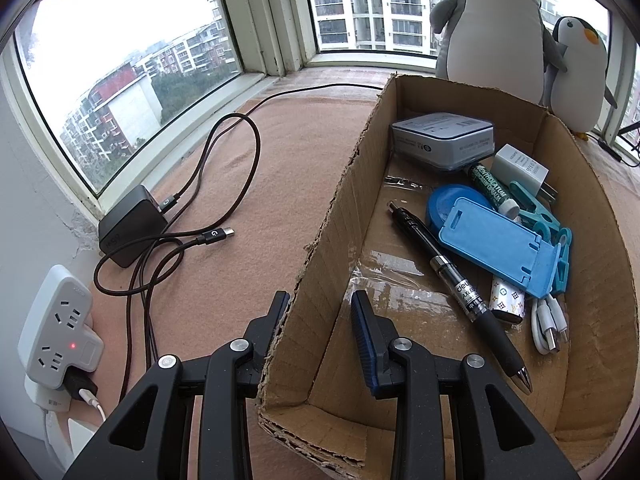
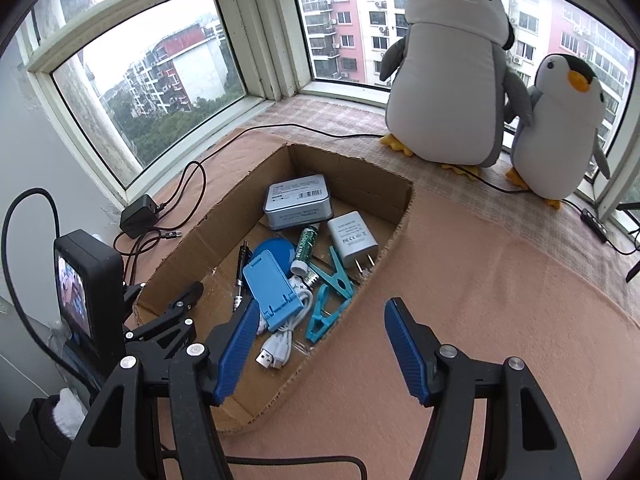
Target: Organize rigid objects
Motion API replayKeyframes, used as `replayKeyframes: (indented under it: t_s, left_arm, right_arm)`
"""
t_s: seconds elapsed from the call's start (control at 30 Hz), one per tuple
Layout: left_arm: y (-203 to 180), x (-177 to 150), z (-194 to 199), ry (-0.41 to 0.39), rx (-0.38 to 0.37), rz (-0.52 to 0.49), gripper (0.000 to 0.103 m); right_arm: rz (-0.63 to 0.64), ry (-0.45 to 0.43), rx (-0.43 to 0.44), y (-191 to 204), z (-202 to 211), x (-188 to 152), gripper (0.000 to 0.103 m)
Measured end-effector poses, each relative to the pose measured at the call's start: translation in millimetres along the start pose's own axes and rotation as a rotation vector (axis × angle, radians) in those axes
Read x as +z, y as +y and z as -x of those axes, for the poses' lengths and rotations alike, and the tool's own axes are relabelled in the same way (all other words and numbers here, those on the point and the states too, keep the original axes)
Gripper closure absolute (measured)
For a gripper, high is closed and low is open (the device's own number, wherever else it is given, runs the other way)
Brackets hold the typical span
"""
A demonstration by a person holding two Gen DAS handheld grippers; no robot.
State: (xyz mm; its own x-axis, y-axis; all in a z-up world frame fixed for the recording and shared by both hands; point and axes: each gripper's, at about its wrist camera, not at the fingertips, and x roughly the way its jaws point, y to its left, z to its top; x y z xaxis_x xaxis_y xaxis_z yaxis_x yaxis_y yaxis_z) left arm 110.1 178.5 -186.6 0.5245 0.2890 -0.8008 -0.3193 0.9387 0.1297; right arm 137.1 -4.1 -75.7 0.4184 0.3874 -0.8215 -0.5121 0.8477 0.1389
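box wall clamped, right jaws empty

the left gripper (image 1: 320,304) is closed on the near left wall of the cardboard box (image 1: 332,216) (one finger outside, one inside). the right gripper (image 2: 320,344) stands partly open and holds nothing, above the box's near right corner. pen (image 1: 460,280), phone stand (image 2: 272,296) and charger plug (image 2: 352,236) lie inside the box.

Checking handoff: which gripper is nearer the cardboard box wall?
Left. The left gripper is clamped on the cardboard box wall; the right gripper hangs open above the box's other side, touching nothing.
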Motion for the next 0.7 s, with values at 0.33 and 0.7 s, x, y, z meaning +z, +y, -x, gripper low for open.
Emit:
replayKeyframes:
  t_s: [0.33,0.7]
  left_arm:
    - [-1,1,2,0.013,-0.003,-0.02,0.068]
    - [-1,-1,19,-0.015,0.001,-0.028,0.051]
  right_arm:
    - [-0.011,-0.02,-0.024,-1,17,-15,0.041]
    - [-0.037,-0.067,-0.041,-7,42,-33,0.036]
